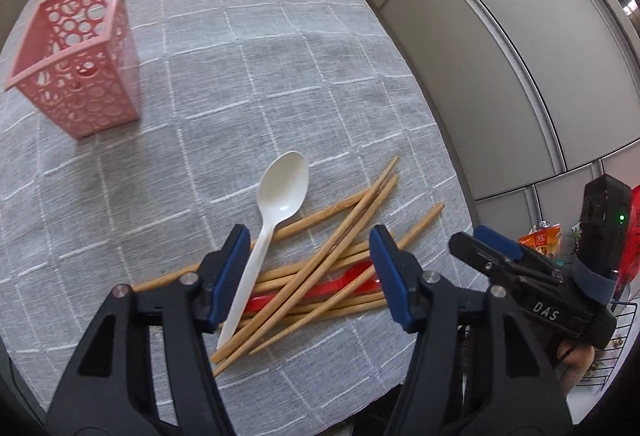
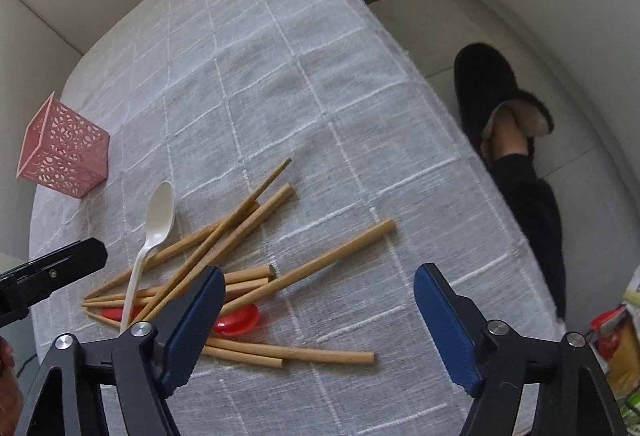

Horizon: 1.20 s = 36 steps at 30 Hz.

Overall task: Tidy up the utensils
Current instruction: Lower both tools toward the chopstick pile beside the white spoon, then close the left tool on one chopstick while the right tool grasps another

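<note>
A heap of wooden chopsticks (image 1: 328,268) lies on the grey checked tablecloth, with a white plastic spoon (image 1: 276,220) across it and a red spoon (image 1: 352,280) underneath. My left gripper (image 1: 308,272) is open and empty, its jaws just above the heap. A pink perforated holder (image 1: 76,56) stands upright at the far left. In the right wrist view the chopsticks (image 2: 240,236), white spoon (image 2: 152,236), red spoon (image 2: 238,320) and holder (image 2: 64,152) show again. My right gripper (image 2: 320,320) is open and empty over the heap's right end.
The tablecloth (image 1: 248,52) covers a table whose right edge (image 2: 480,172) drops to the floor. A person's leg and dark slipper (image 2: 500,104) stand beside it. The right gripper's body (image 1: 532,276) shows at the right of the left wrist view.
</note>
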{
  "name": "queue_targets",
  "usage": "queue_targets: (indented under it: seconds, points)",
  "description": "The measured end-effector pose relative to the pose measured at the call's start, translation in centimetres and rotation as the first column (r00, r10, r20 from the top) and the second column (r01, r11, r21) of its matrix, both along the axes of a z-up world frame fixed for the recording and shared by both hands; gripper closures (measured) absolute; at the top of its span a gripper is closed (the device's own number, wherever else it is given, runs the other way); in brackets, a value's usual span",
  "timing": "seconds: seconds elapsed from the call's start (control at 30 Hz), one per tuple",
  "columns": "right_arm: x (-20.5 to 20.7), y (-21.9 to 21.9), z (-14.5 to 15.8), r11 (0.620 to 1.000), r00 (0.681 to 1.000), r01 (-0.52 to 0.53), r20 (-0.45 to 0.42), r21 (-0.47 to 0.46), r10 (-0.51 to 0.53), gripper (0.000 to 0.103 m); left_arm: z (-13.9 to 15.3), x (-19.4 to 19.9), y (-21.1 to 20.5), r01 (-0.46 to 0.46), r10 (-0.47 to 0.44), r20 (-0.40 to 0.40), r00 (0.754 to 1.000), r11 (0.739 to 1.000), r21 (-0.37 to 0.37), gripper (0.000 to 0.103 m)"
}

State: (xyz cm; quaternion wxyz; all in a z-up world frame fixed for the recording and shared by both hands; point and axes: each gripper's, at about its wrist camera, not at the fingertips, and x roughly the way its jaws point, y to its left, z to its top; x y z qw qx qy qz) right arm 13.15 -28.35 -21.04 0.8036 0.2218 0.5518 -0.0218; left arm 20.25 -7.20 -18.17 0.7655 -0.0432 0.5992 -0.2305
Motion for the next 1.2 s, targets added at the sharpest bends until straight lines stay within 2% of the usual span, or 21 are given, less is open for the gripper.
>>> queue_targets:
  seconds: [0.23, 0.4, 0.57, 0.8, 1.0, 1.2]
  points:
    - [1.6, -0.6, -3.6, 0.993, 0.996, 0.075, -0.051, 0.086, -0.071, 0.043, -1.2, 1.2, -2.6, 0.084, -0.084, 0.009, 0.996, 0.996, 0.0, 0.06]
    - [2.1, -1.3, -3.9, 0.983, 0.989, 0.144, -0.004, 0.109, -0.145, 0.051, -2.4, 2.3, -4.1, 0.125, -0.125, 0.003, 0.992, 0.992, -0.006, 0.073]
    - [1.9, -2.7, -4.3, 0.969, 0.98, 0.197, 0.01, 0.151, -0.201, 0.069, -3.7, 2.7, -6.4, 0.194, -0.194, 0.009, 0.981, 0.981, 0.001, 0.076]
    - [1.7, -3.6, -4.7, 0.953, 0.975, 0.214, 0.014, 0.213, -0.222, 0.07, -4.2, 2.9, -8.4, 0.24, -0.241, 0.027, 0.97, 0.97, 0.025, 0.077]
    - [1.7, -3.7, -4.8, 0.952, 0.975, 0.213, 0.016, 0.221, -0.222, 0.07, -5.1, 3.3, -9.3, 0.241, -0.242, 0.017, 0.97, 0.969, 0.047, 0.087]
    - [2.1, -3.6, -4.8, 0.947, 0.971, 0.232, 0.008, 0.221, -0.24, 0.07, -4.9, 3.4, -9.4, 0.233, -0.237, 0.055, 0.97, 0.97, 0.07, 0.094]
